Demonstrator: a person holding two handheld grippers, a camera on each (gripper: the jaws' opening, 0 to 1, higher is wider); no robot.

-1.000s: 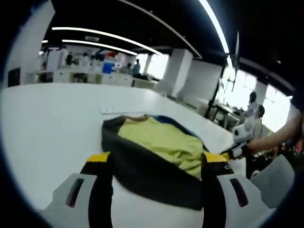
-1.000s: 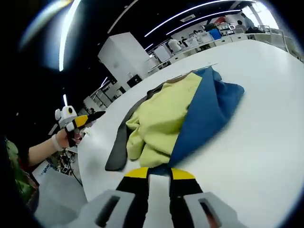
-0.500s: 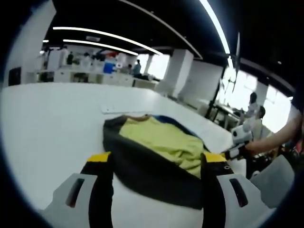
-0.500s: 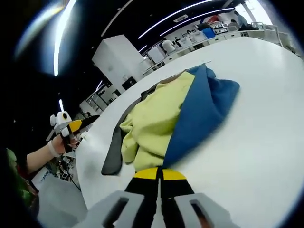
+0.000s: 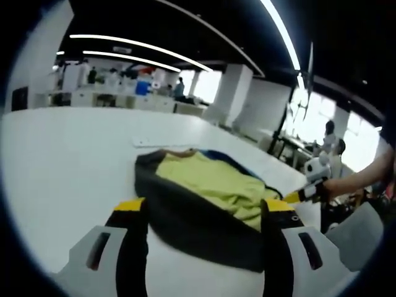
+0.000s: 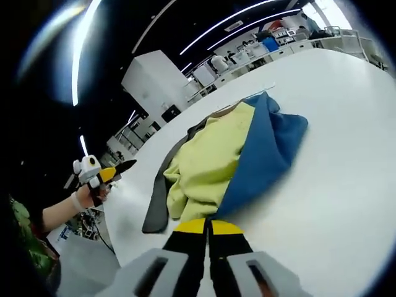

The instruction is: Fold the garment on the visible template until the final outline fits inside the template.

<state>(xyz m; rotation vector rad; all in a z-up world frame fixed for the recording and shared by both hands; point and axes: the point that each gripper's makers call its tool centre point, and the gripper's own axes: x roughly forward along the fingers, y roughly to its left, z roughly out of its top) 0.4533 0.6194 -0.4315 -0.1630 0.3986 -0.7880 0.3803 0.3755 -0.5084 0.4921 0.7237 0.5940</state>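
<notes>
Right gripper (image 6: 209, 228) clenched on the garment's (image 6: 238, 164) blue hem; left gripper (image 5: 204, 207) released, low over white table (image 5: 68, 154).

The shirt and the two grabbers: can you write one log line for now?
garment: bunched on white table | right gripper: shut on garment | left gripper: open, beside it

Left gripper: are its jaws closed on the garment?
No, the left gripper has its jaws wide apart, with the garment lying between them on the table.
</notes>
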